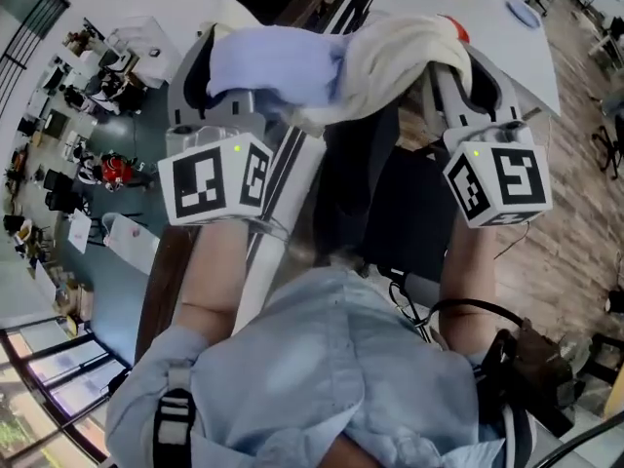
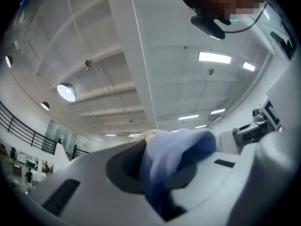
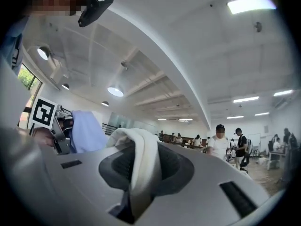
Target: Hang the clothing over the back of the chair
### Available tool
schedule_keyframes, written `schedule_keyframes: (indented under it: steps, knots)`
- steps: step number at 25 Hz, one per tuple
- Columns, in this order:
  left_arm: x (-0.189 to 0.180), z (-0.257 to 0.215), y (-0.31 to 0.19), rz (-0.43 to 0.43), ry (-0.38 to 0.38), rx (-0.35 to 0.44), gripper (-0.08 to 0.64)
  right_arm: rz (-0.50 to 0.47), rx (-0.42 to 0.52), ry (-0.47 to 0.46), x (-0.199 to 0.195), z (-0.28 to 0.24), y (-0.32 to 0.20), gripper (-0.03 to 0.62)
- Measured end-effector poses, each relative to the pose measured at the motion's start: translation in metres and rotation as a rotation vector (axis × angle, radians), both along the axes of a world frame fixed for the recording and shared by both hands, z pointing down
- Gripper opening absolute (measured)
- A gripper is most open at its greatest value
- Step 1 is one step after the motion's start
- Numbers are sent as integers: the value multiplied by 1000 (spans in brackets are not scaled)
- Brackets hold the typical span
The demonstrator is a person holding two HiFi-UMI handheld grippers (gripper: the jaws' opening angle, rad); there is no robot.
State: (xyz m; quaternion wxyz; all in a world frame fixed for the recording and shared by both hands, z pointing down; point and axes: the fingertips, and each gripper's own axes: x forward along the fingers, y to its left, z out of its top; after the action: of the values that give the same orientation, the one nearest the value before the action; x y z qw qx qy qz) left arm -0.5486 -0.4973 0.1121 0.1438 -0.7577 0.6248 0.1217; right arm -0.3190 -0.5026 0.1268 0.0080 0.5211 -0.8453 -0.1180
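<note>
Cloth fills the far middle of the head view: a soft, bunched garment (image 1: pixel 331 61), lavender-blue at its left end and cream at its right, is held up between 2 grippers. The left gripper (image 1: pixel 229 91), white plastic with a marker cube, is clenched on the lavender end. The right gripper (image 1: pixel 456 76), of the same make, is clenched on the cream end. Nearer, between the person's forearms, lies what looks like a black chair back (image 1: pixel 409 213); the garment is not yet draped on it. A white table (image 1: pixel 487 37) stands at the far right.

In the left gripper view, the jaws pinch a thick fold of lavender cloth, which bulges out past the pads, with only a white ceiling beam (image 2: pixel 136 55) beyond.

In the right gripper view, the jaws grasp a cream fold standing on edge between the pads; the lavender end shows at the left, and people (image 3: pixel 218 142) stand far off.

The garment looks light, limp and easily folded, not fragile or slippery. It should sag wherever it is unsupported, so 2 well-separated holds along 1 edge suit it.

No brand or legible writing appears; only the cubes' black-and-white square patterns.
</note>
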Motion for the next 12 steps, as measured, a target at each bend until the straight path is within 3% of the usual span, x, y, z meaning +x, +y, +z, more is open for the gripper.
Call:
schedule_keyframes:
  steps: [6,12]
  knots:
    - [-1,87,-13,-30,-51,-205,41,37,-185,-78,33,97,-4,78]
    - [29,166,0,36,-104,-383,42,-47,-314,-150,14,169,14,95]
